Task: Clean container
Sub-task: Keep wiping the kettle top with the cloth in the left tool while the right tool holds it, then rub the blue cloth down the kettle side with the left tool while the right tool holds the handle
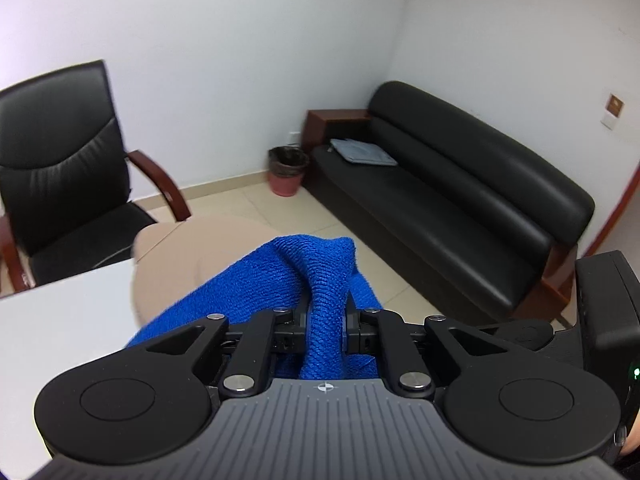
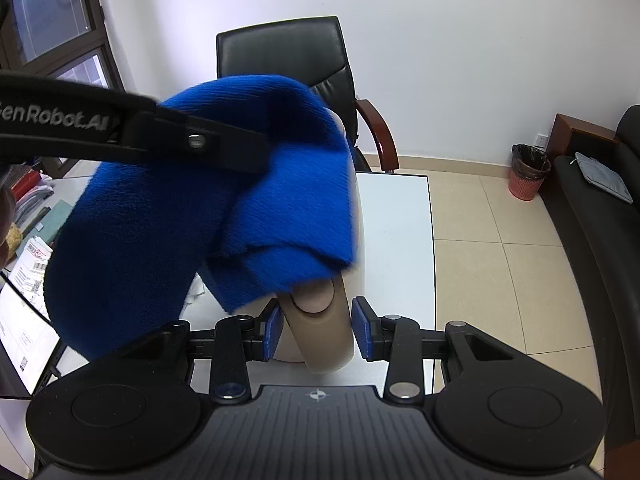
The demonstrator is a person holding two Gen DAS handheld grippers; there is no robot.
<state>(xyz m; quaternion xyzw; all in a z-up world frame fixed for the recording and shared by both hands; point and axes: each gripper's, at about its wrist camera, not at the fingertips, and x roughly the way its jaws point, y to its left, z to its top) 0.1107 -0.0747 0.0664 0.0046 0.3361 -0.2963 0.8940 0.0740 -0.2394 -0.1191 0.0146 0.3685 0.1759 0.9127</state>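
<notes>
My left gripper (image 1: 325,320) is shut on a blue cloth (image 1: 316,280). The cloth lies over a beige container (image 1: 176,256), blurred, just beyond my fingers. In the right wrist view my right gripper (image 2: 318,326) is shut on the beige container (image 2: 320,336) near its lower end, with the blue pads against its sides. The blue cloth (image 2: 192,216) covers most of the container's upper part. The left gripper's black arm (image 2: 132,132) reaches in from the left and presses into the cloth.
A white table (image 2: 400,220) lies under both grippers. A black office chair (image 2: 296,56) stands behind it. A black sofa (image 1: 460,184) runs along the right wall, with a red waste bin (image 1: 286,170) beside it. Papers and boxes (image 2: 32,216) lie at the table's left.
</notes>
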